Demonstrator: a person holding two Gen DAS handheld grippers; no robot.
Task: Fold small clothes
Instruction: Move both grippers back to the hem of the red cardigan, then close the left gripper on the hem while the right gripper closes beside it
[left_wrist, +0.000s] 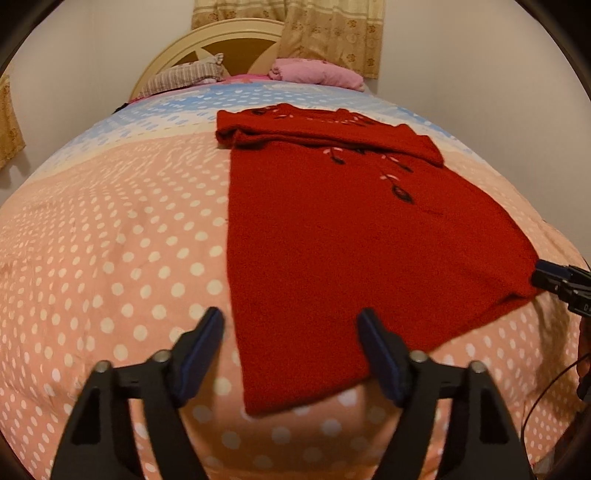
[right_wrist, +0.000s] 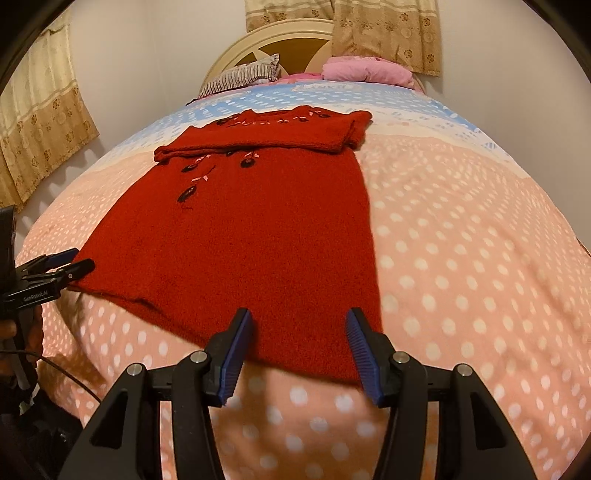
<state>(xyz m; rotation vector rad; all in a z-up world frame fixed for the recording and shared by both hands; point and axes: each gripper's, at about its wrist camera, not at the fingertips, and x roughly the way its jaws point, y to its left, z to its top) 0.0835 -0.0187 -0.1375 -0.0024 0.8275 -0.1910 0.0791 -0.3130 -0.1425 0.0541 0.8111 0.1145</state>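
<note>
Red knit sweater (left_wrist: 351, 240) lies flat on the bed (left_wrist: 110, 240), spread over a peach cover with white dots that turns pale blue toward the headboard (left_wrist: 236, 40). Its sleeves are folded across the chest in a band near the collar, and dark embroidered flowers with pink stitches run down the front. The hem is the end nearest both cameras.

Left tongs (left_wrist: 291, 325) stand open, 2 dark blue pads spread wide. In the left wrist view they hover at the hem's left corner: the left pad is over the bare cover just beside the sweater's edge, the right pad over the red knit. Whether either pad touches the cloth cannot be told.

Right tongs (right_wrist: 299, 325) are open as well, their ribbed blue pads apart. In the right wrist view they sit at the hem's right corner, both pads over or at the edge of the red knit, nothing pinched between them.

Each tool shows in the other's view: the right one pokes in at the right edge of the left wrist view, close to the hem's far corner, and the left one appears at the left edge of the right wrist view, its tips close to the sweater's corner, with a cable trailing below it.

At the head of the bed lie a striped pillow (right_wrist: 243, 75) and a pink pillow (right_wrist: 369, 70). Patterned beige curtains (right_wrist: 384, 33) hang behind the headboard.
</note>
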